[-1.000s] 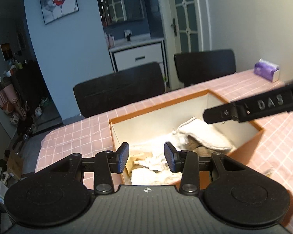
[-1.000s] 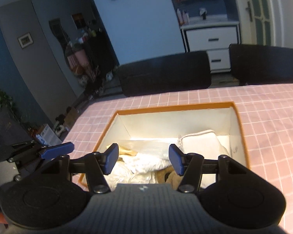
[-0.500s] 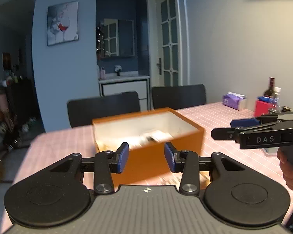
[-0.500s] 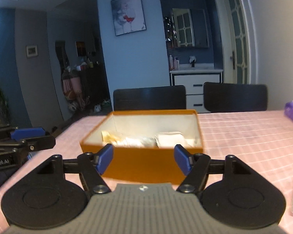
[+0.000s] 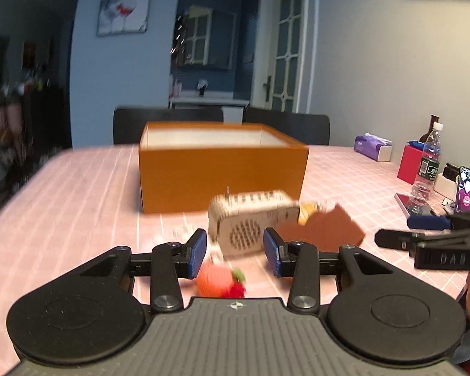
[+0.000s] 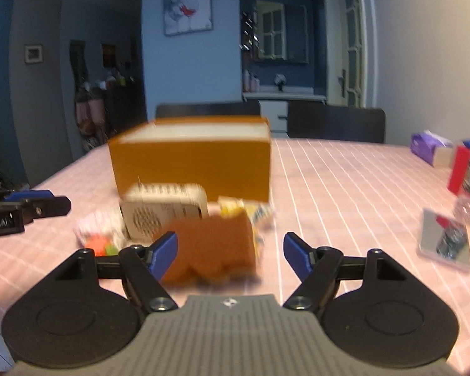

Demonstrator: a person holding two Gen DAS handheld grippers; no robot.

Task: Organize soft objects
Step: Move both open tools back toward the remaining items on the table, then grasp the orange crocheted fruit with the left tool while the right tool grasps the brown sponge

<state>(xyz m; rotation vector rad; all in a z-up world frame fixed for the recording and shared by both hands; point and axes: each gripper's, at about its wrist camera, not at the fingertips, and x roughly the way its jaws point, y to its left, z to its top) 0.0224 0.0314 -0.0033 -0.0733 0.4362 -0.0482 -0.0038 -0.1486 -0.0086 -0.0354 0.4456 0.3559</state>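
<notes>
An orange box (image 5: 222, 169) stands on the pink checked table; it also shows in the right wrist view (image 6: 192, 164). In front of it lie a beige patterned pouch (image 5: 247, 222) (image 6: 163, 211), a brown soft piece (image 5: 322, 230) (image 6: 213, 247), a yellow packet (image 6: 244, 211) and an orange-red plush fruit (image 5: 219, 283) (image 6: 98, 244). My left gripper (image 5: 235, 252) is open, low over the table, with the plush fruit and pouch between its fingers' line. My right gripper (image 6: 230, 250) is open wide just before the brown piece. Both views are blurred.
At the right stand a purple tissue pack (image 5: 373, 147) (image 6: 430, 148), a red box (image 5: 410, 163), a water bottle (image 5: 427, 163), a phone on a stand (image 5: 467, 192) and a flat mirror-like card (image 6: 445, 241). Black chairs (image 5: 169, 123) line the far side.
Both grippers have dropped from above the box to table height in front of it. The soft items on the table have come into view. The right gripper has opened wider.
</notes>
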